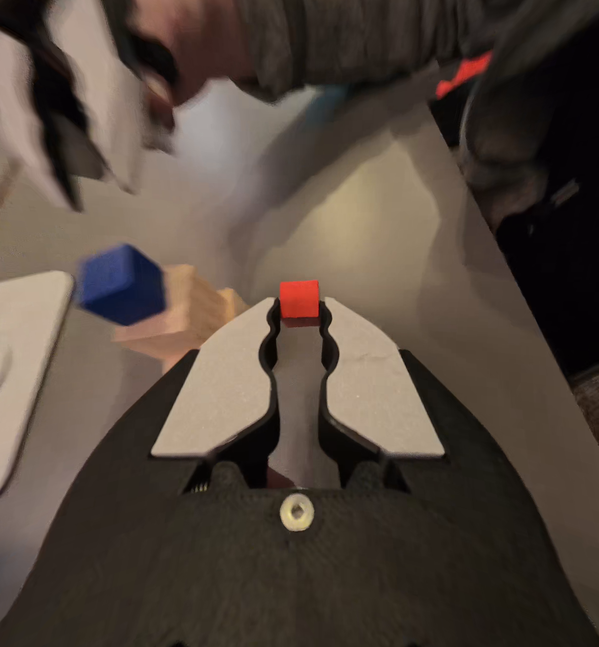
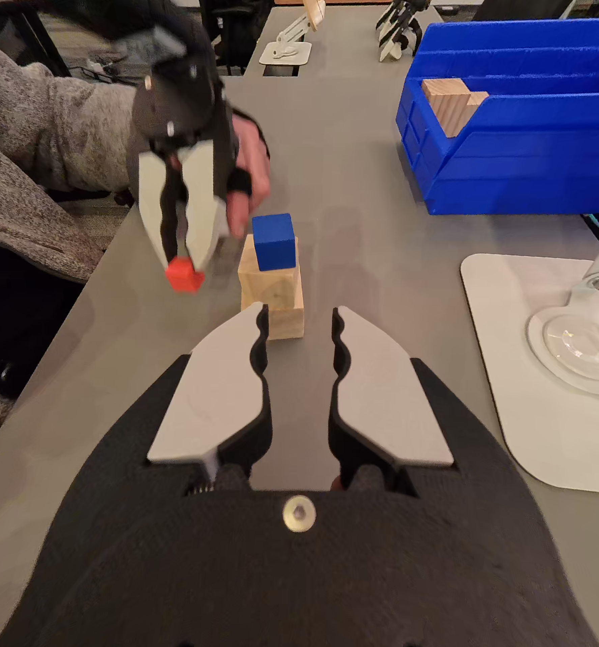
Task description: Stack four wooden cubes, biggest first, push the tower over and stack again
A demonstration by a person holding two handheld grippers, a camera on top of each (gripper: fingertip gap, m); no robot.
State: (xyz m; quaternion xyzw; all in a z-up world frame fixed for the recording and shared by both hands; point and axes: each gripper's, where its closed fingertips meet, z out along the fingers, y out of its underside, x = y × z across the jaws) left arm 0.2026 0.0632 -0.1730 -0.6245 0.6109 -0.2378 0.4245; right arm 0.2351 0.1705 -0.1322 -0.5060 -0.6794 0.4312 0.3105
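A tower stands on the grey table (image 2: 361, 175): two plain wooden cubes (image 2: 272, 287) with a blue cube (image 2: 273, 241) on top. My left gripper (image 1: 298, 304) is shut on a small red cube (image 1: 298, 298) and holds it in the air. In the right wrist view the left gripper (image 2: 183, 268) and the red cube (image 2: 184, 278) hang left of the tower, about level with the upper wooden cube. My right gripper (image 2: 300, 311) is open and empty, just in front of the tower; its left finger hides part of the bottom cube. The tower's blue cube (image 1: 121, 283) shows blurred in the left wrist view.
A blue bin (image 2: 518, 147) at the back right holds more wooden blocks (image 2: 447, 101). A white base plate (image 2: 501, 367) with a clear lens lies to the right. A person's grey sleeve (image 2: 28, 140) is at the left table edge. Stands and another gripper are at the far end.
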